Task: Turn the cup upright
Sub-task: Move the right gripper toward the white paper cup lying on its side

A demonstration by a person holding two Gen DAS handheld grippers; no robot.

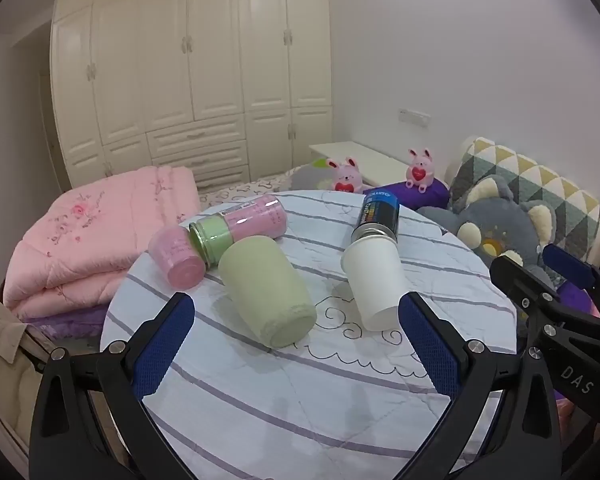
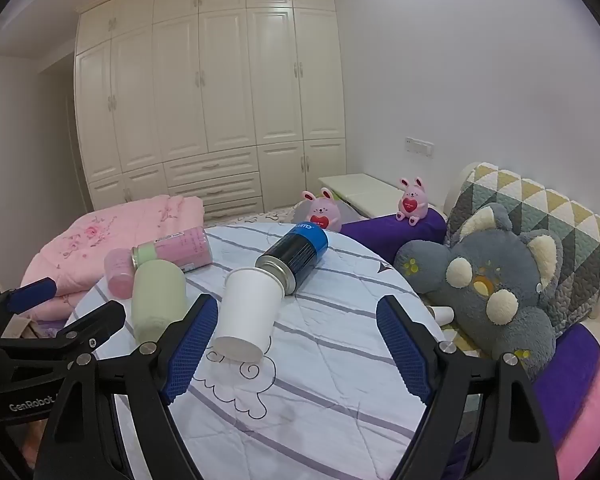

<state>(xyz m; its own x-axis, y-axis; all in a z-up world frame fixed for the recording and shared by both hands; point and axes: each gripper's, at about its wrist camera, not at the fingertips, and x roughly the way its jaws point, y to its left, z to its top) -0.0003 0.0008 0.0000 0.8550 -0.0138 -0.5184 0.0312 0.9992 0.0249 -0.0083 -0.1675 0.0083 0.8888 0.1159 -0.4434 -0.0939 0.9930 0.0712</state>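
A white paper cup (image 1: 374, 282) (image 2: 247, 312) lies on its side on the round table (image 1: 300, 400) (image 2: 320, 380), its far end against a blue-and-black spray can (image 1: 377, 216) (image 2: 296, 256). A pale green cup (image 1: 266, 290) (image 2: 158, 300) lies on its side to its left. My left gripper (image 1: 296, 344) is open and empty, just short of both cups. My right gripper (image 2: 296, 344) is open and empty, its left finger (image 2: 192, 348) beside the white cup. Each gripper shows at the edge of the other's view (image 1: 548, 284) (image 2: 56, 304).
A pink-and-green bottle (image 1: 244, 222) (image 2: 176, 250) and a small pink cup (image 1: 177, 258) (image 2: 119, 272) lie at the table's far left. A folded pink quilt (image 1: 88, 236), a grey plush toy (image 2: 496, 288), pink bunnies (image 2: 324, 212) and a patterned cushion (image 2: 540, 208) surround the table.
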